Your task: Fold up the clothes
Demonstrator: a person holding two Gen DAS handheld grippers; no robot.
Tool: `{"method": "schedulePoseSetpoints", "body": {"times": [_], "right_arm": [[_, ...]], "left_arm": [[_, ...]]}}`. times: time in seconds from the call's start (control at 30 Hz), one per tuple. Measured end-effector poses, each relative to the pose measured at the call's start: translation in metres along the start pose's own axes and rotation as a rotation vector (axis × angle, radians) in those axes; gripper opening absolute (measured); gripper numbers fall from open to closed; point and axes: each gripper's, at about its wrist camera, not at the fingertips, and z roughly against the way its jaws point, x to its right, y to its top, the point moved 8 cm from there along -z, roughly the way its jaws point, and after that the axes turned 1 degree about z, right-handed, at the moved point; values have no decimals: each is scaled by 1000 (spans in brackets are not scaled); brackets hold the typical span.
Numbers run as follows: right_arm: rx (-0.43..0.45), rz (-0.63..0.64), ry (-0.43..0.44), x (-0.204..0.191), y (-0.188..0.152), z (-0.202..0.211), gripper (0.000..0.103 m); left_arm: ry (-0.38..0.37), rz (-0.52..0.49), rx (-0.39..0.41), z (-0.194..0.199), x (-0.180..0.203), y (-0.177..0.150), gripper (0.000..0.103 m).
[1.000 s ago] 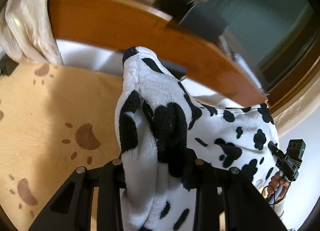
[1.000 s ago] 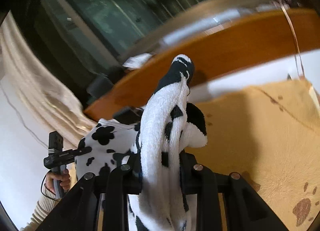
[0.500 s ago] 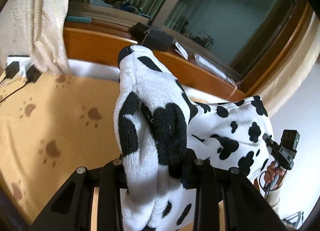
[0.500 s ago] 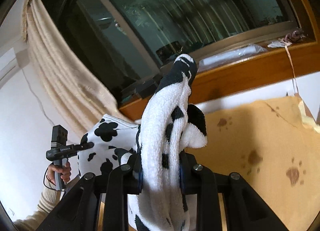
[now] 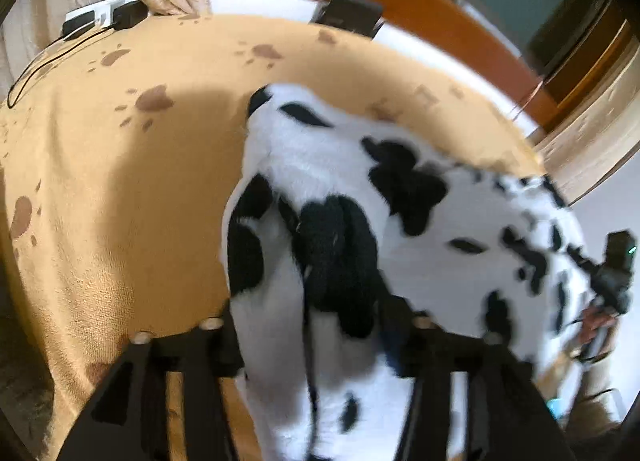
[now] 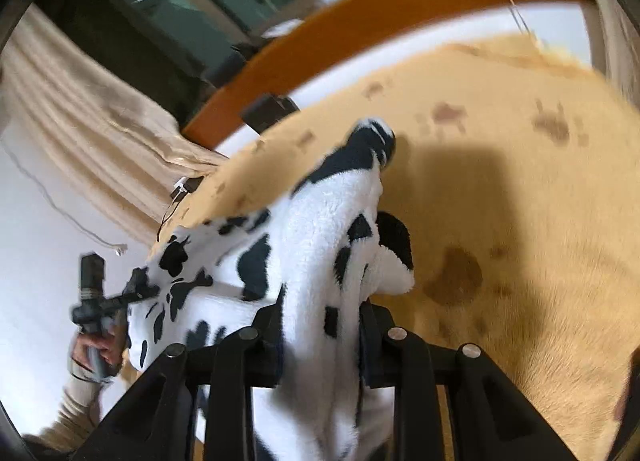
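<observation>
The black-and-white cow-print fleece garment (image 5: 420,229) hangs stretched between the two grippers above the tan paw-print blanket (image 5: 120,189), which covers the surface below. The left gripper (image 5: 320,341) has the garment's bunched edge between its fingers; its jaws have just been opening, and they stand spread wider than the fabric fold, so the pads no longer clamp it firmly. The right gripper (image 6: 320,341) is closed on the opposite bunched edge of the garment (image 6: 312,261), with fabric pinched tightly between both fingers; its jaws have just eased apart slightly. Each gripper is visible from the other's camera, held in a hand (image 6: 94,345) with a ribbed sleeve. A wooden ledge (image 5: 420,1) and a beige curtain (image 6: 92,133) border the blanket's far edge.
</observation>
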Motion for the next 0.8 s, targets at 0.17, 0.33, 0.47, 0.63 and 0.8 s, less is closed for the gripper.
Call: {"method": "schedulePoseSetpoints", "body": {"times": [0.17, 0.33, 0.47, 0.63, 0.8], "right_arm": [[22, 39, -154, 17, 6, 6, 81], [176, 221, -285, -14, 40, 48, 81], [192, 328, -197, -70, 60, 47, 81], [9, 446, -171, -120, 35, -23, 81], [-212, 510, -267, -93, 12, -96, 81]], "left_arm": [[93, -73, 4, 4, 1, 5, 82], [197, -128, 122, 49, 7, 35, 82], [100, -122, 203, 69, 30, 61, 85], [-36, -143, 79, 17, 65, 59, 86], [59, -72, -33, -44, 44, 68, 86]]}}
